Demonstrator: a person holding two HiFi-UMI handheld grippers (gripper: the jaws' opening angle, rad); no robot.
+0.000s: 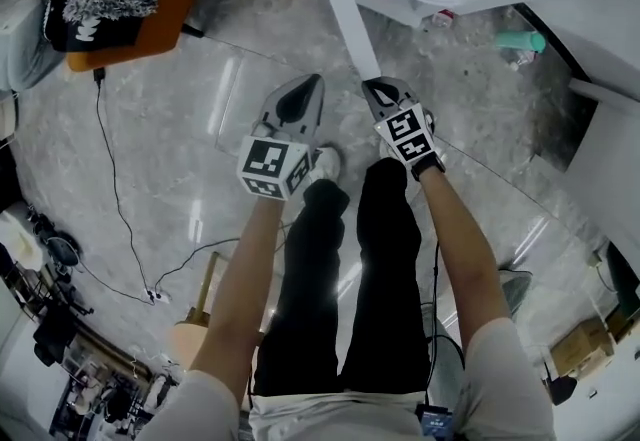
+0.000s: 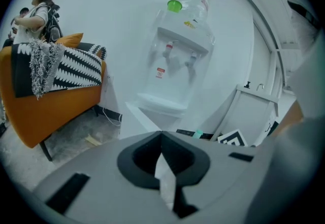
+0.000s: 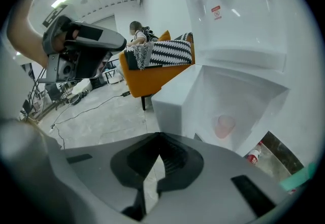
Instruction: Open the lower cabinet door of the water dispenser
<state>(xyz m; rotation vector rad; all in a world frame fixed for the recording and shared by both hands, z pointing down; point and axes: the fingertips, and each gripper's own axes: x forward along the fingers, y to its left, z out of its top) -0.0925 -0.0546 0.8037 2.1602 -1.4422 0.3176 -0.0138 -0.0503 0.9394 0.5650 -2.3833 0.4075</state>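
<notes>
**Lower door stands open, both hand-held grippers closed and empty**

The water dispenser (image 2: 175,65) stands against a white wall with its bottle (image 2: 194,0) on top. Its lower cabinet door (image 3: 171,100) is swung well out from the body. The right gripper view therefore looks straight into the open compartment (image 3: 244,91), where a pinkish cup (image 3: 224,125) sits inside. In the head view the door shows edge-on from above, as a narrow white strip running toward the person.

The right hand-held gripper (image 3: 159,134) has its jaws together tip to tip, with nothing between them. In the head view its tips lie right at the near end of the door's edge. Whether they touch it I cannot tell. The left hand-held gripper (image 2: 161,132) is likewise closed and holds nothing. It hangs just beside the right one over the grey floor (image 1: 190,129), clear of the door.

As I judge it, the opening itself is done or very nearly so, since the compartment is fully exposed. What may remain is a last nudge to set the door wider, or simply drawing both hands back. A nudge would call for the right one's closed tips to press on the door's free edge and follow its swing about the hinge. A straight push could drive the tips into the compartment toward the cup.
</notes>
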